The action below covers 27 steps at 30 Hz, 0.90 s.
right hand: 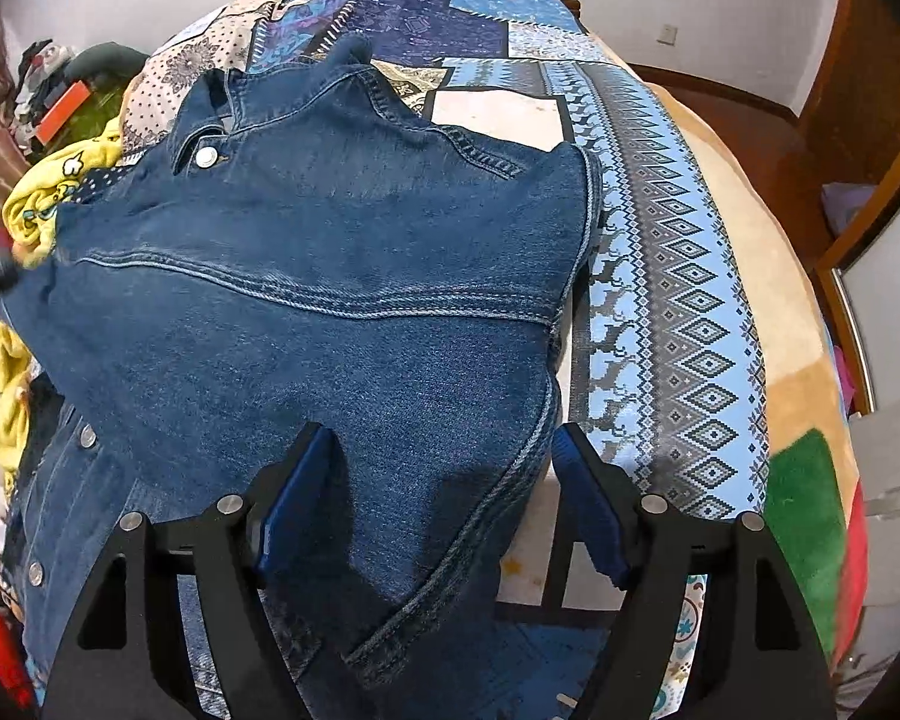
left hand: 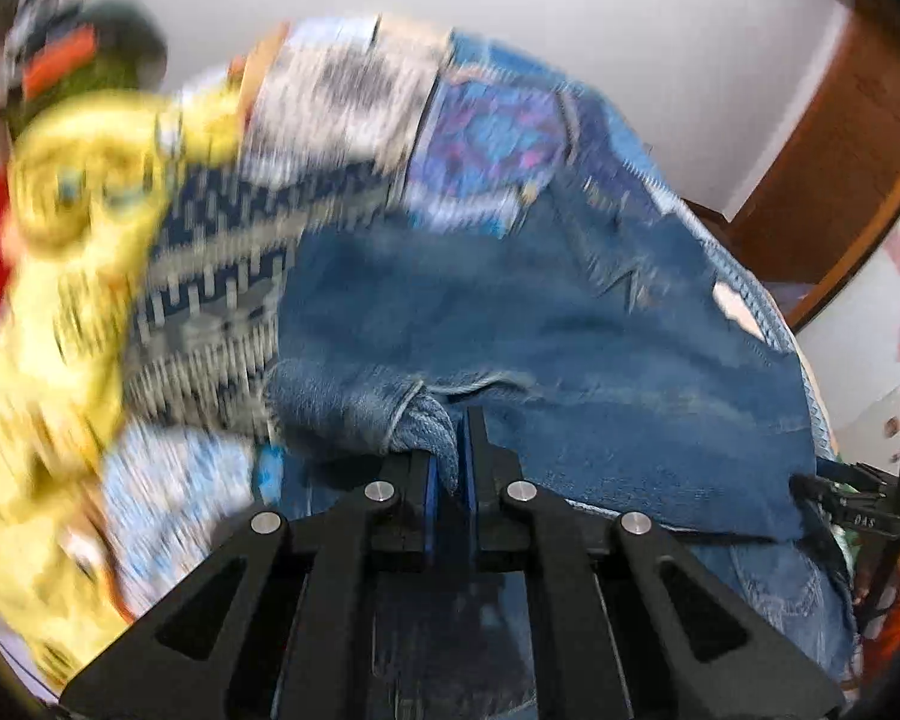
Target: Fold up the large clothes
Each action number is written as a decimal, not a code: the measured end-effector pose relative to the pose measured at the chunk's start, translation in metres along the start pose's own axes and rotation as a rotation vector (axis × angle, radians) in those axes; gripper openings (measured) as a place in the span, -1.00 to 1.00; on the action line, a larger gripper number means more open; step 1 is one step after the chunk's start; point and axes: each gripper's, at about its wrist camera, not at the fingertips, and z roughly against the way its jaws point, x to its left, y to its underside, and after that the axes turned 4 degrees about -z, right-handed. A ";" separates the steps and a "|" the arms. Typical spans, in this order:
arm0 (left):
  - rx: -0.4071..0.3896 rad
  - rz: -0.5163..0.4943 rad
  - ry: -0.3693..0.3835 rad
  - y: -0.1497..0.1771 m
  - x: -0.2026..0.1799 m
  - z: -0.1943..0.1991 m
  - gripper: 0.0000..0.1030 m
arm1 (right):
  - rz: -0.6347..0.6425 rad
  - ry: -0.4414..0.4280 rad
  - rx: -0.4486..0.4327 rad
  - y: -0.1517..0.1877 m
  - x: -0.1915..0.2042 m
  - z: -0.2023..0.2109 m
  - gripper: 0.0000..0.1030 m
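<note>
A blue denim jacket (right hand: 306, 300) lies spread on the patterned bed cover (right hand: 678, 276), collar at the far end, back panel up. My right gripper (right hand: 444, 450) is open just above the jacket's near part, one finger on each side of a fold and side seam. My left gripper (left hand: 450, 450) is shut on a bunched edge of the denim jacket (left hand: 540, 324) and holds it lifted; this view is blurred. The right gripper's body (left hand: 870, 504) shows at the right edge of the left wrist view.
A yellow printed garment (right hand: 36, 204) lies at the bed's left edge, also blurred in the left wrist view (left hand: 72, 228). Clutter and an orange box (right hand: 60, 111) sit far left. Wooden furniture (right hand: 870, 90) stands right. A green and red blanket (right hand: 810, 516) lies near right.
</note>
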 end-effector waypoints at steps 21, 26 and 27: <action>0.026 -0.039 -0.181 0.010 0.053 0.023 0.42 | 0.006 -0.005 -0.048 -0.020 0.000 0.024 0.43; 0.018 -0.047 -0.174 -0.035 0.060 0.004 0.43 | -0.053 -0.033 -0.103 -0.041 -0.011 0.034 0.43; 0.023 -0.044 -0.171 -0.040 0.061 -0.001 0.43 | -0.063 -0.033 -0.105 -0.044 -0.013 0.033 0.43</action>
